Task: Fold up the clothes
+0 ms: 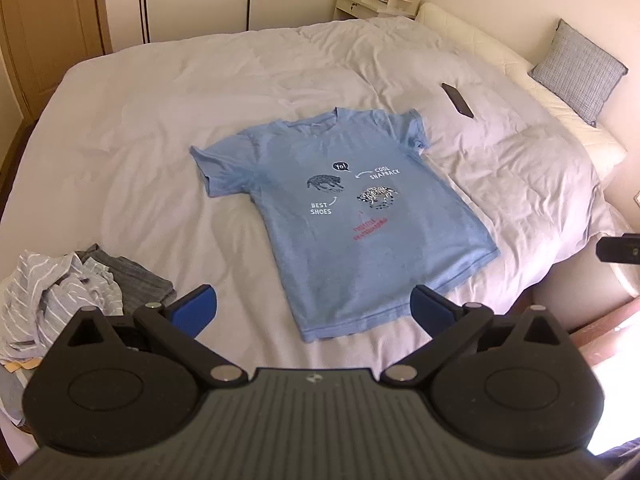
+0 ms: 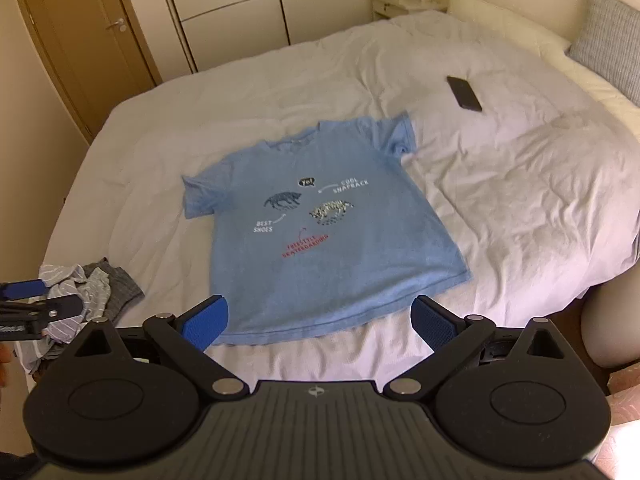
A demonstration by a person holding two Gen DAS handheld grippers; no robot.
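A light blue T-shirt [image 1: 340, 216] with animal prints and white lettering lies spread flat, front up, in the middle of the bed [image 1: 160, 100], collar toward the far side. In the left wrist view my left gripper [image 1: 314, 310] hovers open above the shirt's near hem, nothing between its blue pads. The same T-shirt [image 2: 320, 232] fills the right wrist view, where my right gripper [image 2: 320, 320] also stands open over the hem, holding nothing. The left gripper's blue finger [image 2: 24, 289] shows at the left edge of the right wrist view.
A crumpled pile of striped and grey clothes [image 1: 80, 292] lies at the near left of the bed. A black phone [image 1: 457, 100] rests on the cover beyond the shirt's right sleeve. A grey cushion [image 1: 578, 72] leans at the headboard; a nightstand [image 1: 372, 4] and a wardrobe stand behind.
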